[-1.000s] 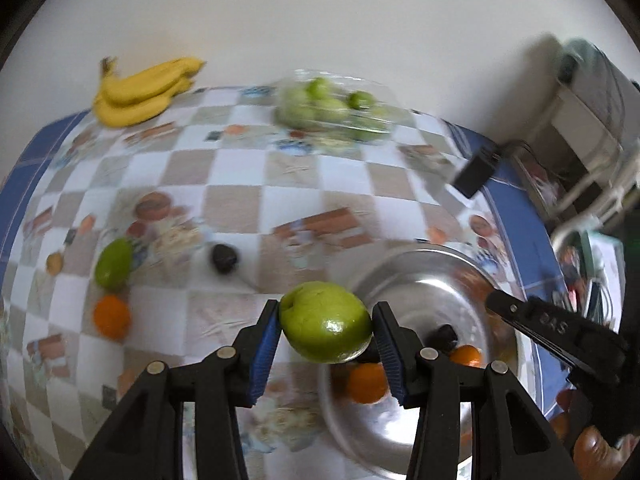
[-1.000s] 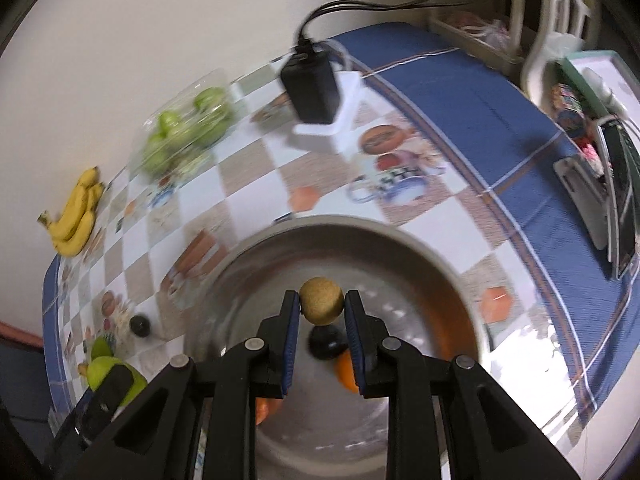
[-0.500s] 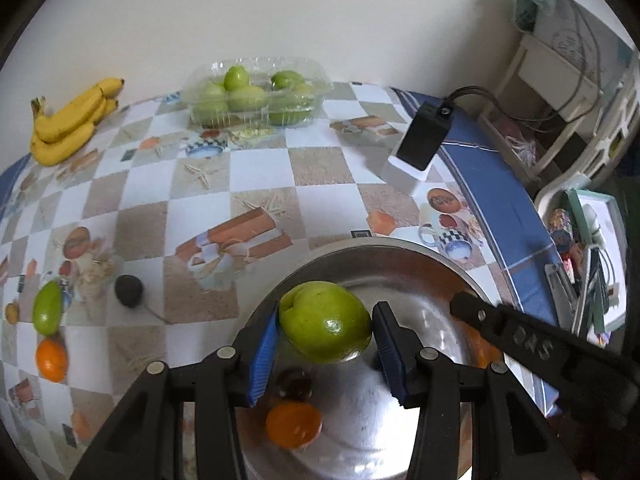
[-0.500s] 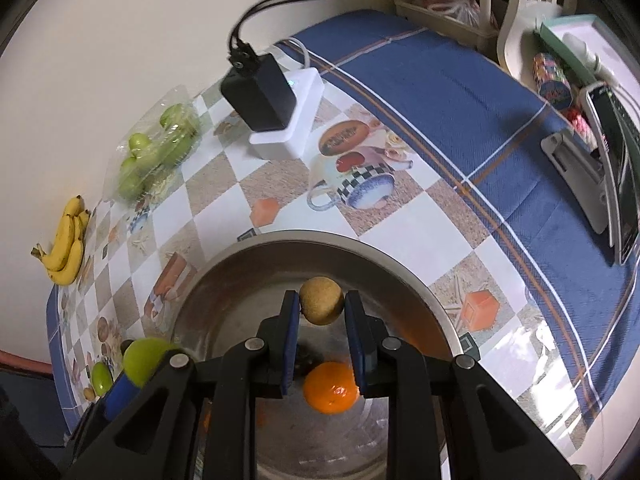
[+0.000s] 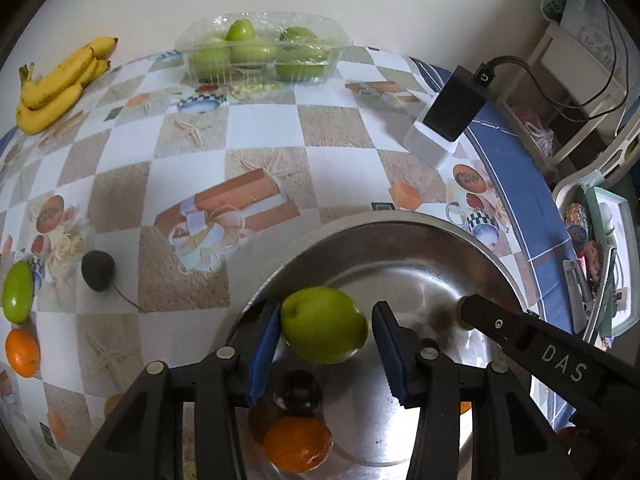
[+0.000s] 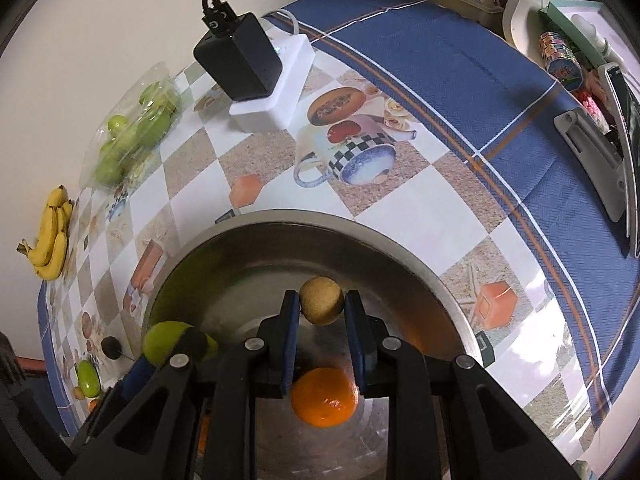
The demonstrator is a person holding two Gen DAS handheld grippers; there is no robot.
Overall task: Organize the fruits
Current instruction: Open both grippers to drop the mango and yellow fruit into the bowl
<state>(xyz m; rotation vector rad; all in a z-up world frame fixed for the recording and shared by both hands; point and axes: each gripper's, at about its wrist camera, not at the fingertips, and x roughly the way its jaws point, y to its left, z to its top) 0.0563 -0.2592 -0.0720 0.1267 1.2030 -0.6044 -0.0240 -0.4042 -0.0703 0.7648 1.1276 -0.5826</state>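
My left gripper (image 5: 324,330) is shut on a large green apple (image 5: 324,324) and hangs just inside the left part of a steel bowl (image 5: 400,224). Below it in the bowl lie an orange (image 5: 298,444) and a small dark fruit (image 5: 298,394). My right gripper (image 6: 321,308) is shut on a small tan round fruit (image 6: 321,306) over the bowl (image 6: 320,216), with an orange (image 6: 324,396) beneath it. In the right wrist view the green apple (image 6: 164,340) shows at lower left. In the left wrist view one black finger (image 5: 540,344) of the right gripper crosses the bowl's right side.
On the checked cloth to the left lie a dark fruit (image 5: 98,270), a green fruit (image 5: 17,296) and an orange (image 5: 22,352). Bananas (image 5: 60,84) and a clear box of green fruits (image 5: 260,52) sit by the wall. A black charger (image 5: 452,108) stands behind the bowl.
My left gripper has carried the green apple rightward and down, from beside the bowl to over its inside. My right gripper has sunk a little into the bowl with the tan fruit.
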